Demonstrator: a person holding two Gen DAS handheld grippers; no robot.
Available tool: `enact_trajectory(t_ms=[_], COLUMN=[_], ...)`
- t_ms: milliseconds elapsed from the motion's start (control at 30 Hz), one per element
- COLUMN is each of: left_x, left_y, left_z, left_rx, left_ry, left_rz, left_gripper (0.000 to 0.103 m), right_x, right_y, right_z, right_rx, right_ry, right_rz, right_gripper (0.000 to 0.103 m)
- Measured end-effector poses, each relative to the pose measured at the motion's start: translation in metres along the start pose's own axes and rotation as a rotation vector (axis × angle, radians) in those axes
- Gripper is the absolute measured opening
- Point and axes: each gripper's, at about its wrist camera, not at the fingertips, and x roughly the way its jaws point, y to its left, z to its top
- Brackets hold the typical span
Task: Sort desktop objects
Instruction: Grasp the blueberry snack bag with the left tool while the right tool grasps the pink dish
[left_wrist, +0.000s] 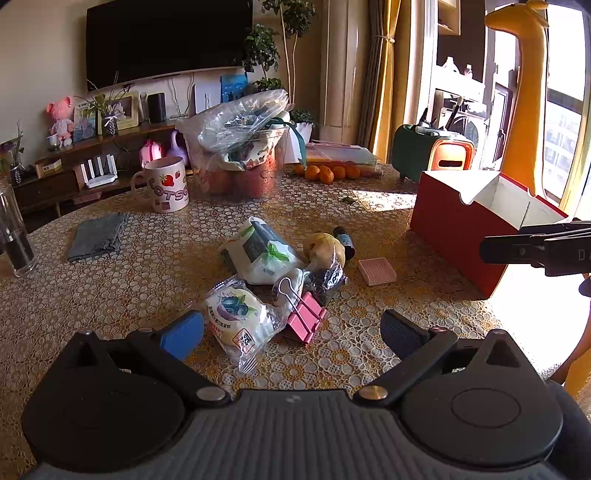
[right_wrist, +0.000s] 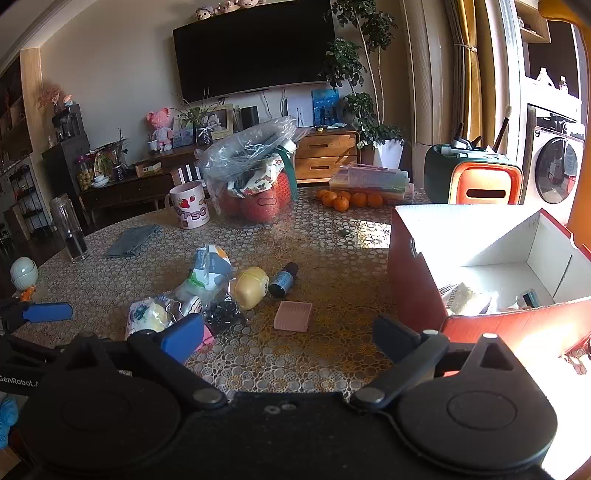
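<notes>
Left gripper (left_wrist: 291, 328) low over table (left_wrist: 110, 295) near edge, jaws wide apart, empty, above blueberry snack packet (left_wrist: 236, 321). Right gripper (right_wrist: 288, 332) level, spread open, empty, beside red box (right_wrist: 417, 280).

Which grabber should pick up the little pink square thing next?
Probably the right gripper. The pink square pad lies just ahead between its open fingers, beside the red box. The left gripper faces the snack packets instead.

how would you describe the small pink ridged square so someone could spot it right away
Start at the big red cardboard box with the white inside, on the patterned table. Just left of its near corner lies a small flat pink square with a ridged top. Unlike the crinkly packets and yellow egg-shaped case nearby, it lies alone, unwrapped.
</notes>
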Motion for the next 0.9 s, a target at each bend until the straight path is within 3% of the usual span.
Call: enact_trajectory(t_ms=[167, 333, 567, 900], left_x=[0.021, 0.045, 0.082, 0.115], left_y=[0.016, 0.040, 0.054, 0.061], left_z=[0.001, 0.010, 0.017, 0.027], left_rx=[-0.006, -0.096, -0.150, -0.243], left_ry=[0.016, 0.062, 0.157, 0.211], left_rz=[0.043, 0.089, 0.185, 0.221], left_gripper=[0.102, 0.102, 0.102, 0.102], right_x=[0.017, 0.040, 0.076, 0.123], right_y=[0.001, 0.002, 0.005, 0.005], right_z=[-0.001, -0.002, -0.003, -0.007], right_rx=[0.000, -0.010, -0.026, -0.042], right_ry=[0.017, 0.038, 0.062, 0.104], right_rz=[-0.015, -0.021, -0.008, 0.004], right_gripper=[0.098, 0.097, 0.097, 0.095])
